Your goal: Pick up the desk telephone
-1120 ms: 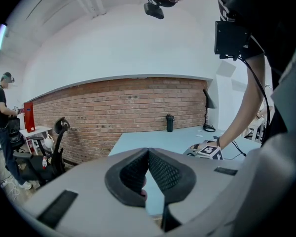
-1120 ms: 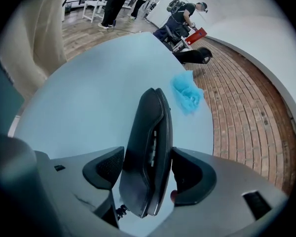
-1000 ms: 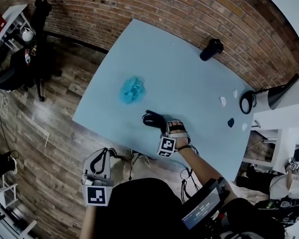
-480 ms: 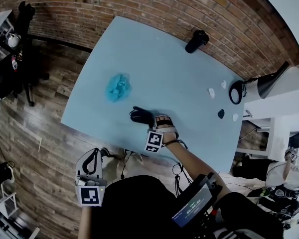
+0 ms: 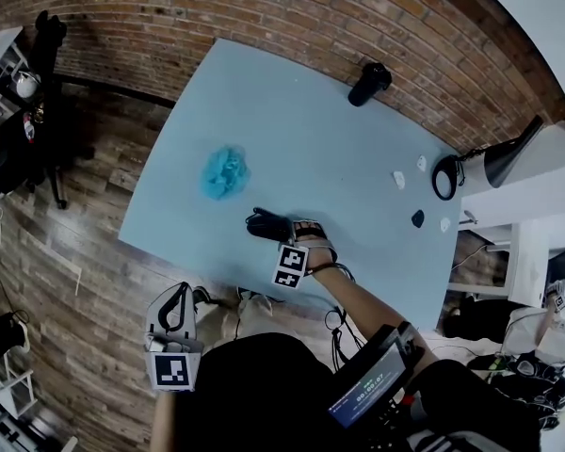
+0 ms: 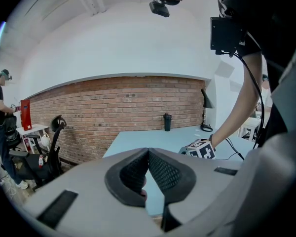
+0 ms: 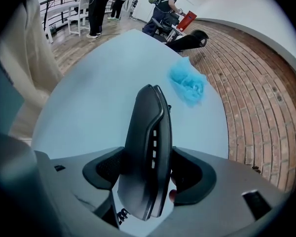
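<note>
The black telephone handset (image 7: pixel 147 147) stands between the pads of my right gripper (image 7: pixel 147 174), which is shut on it; a coiled cord shows under it. In the head view the handset (image 5: pixel 268 224) juts leftward from the right gripper (image 5: pixel 284 230) over the near part of the light blue table (image 5: pixel 311 130). My left gripper (image 5: pixel 176 323) hangs below the table's near edge, off the table. In the left gripper view its jaws (image 6: pixel 148 174) meet at the tips with nothing between them.
A crumpled blue cloth (image 5: pixel 225 171) lies left of the handset. A dark bottle (image 5: pixel 368 83) stands at the far edge. A black desk lamp (image 5: pixel 494 163) and small items (image 5: pixel 398 179) sit at the right end. Brick wall and wooden floor surround the table.
The head view shifted slightly. The right gripper stays shut on the handset at nearly the same spot over the table. The left gripper has hardly moved.
</note>
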A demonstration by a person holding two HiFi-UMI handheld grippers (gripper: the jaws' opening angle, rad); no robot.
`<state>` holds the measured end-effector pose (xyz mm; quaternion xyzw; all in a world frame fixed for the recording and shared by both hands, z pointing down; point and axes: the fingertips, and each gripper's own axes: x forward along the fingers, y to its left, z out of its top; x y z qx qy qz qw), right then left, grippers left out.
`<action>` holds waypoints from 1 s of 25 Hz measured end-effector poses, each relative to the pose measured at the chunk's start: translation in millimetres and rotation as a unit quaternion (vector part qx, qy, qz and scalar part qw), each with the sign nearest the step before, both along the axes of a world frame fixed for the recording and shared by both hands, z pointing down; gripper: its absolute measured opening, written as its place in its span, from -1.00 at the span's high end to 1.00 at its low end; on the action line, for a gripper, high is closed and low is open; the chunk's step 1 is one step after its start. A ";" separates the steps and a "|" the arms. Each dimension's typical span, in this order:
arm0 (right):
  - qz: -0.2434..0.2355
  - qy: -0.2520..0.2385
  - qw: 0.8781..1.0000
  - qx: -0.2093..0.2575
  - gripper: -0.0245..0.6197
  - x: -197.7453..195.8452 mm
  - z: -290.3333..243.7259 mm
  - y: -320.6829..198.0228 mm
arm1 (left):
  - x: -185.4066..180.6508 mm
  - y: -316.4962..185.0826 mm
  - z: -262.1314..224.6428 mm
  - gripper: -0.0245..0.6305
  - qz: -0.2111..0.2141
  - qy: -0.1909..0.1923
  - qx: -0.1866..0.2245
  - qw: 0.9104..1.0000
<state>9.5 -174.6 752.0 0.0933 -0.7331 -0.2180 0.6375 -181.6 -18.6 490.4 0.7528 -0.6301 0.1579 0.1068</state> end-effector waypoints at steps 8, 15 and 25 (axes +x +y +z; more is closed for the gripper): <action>0.027 0.001 1.000 -0.001 -0.01 0.4 0.8 0.2 | -9.7 0.7 -3.3 0.88 -0.008 0.000 0.002 1.000; 0.041 -0.004 0.999 0.008 -0.03 -4.1 2.0 -0.8 | -19.2 -0.4 -5.5 0.88 -0.015 0.008 0.010 1.000; 0.059 0.003 0.998 0.006 -0.03 -1.8 2.4 -2.2 | -5.4 -12.7 -12.9 0.88 0.025 0.004 0.030 0.999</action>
